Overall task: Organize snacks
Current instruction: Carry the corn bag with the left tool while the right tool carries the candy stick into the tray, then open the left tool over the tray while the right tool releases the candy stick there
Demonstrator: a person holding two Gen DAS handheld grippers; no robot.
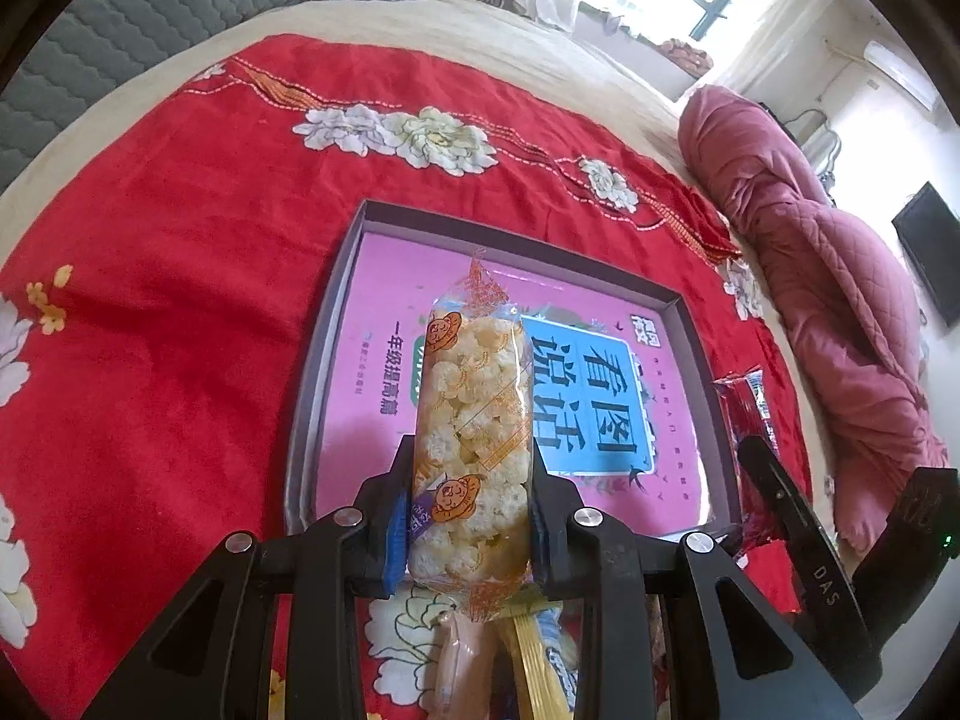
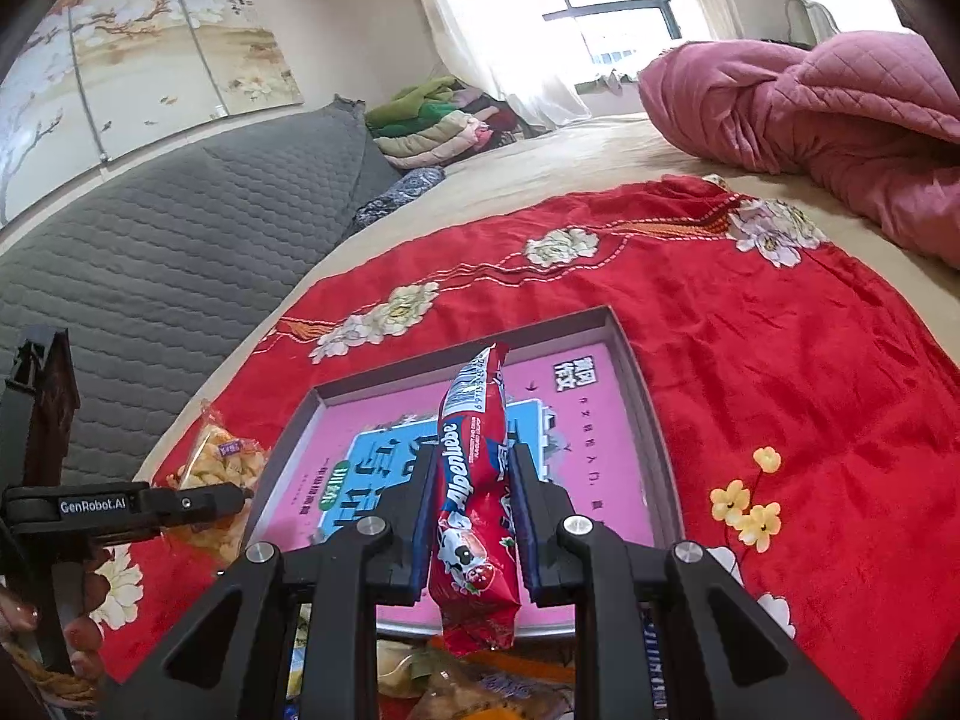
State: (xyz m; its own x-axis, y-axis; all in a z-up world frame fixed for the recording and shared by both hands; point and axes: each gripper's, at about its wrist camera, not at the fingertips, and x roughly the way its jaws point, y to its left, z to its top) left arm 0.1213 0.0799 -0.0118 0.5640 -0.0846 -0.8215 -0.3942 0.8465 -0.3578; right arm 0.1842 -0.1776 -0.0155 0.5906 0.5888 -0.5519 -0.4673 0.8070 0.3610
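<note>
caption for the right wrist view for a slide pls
Right gripper shut on a red Alpenliebe candy pack above a pink-lined box lid on a red floral cloth.

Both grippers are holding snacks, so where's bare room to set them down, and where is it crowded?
The pink tray holds nothing yet; its whole floor, inside the grey rim, is free. The red cloth left of the tray and beyond its far rim is bare too. It is crowded at the near edge, where loose snack packets lie under both grippers.
</note>
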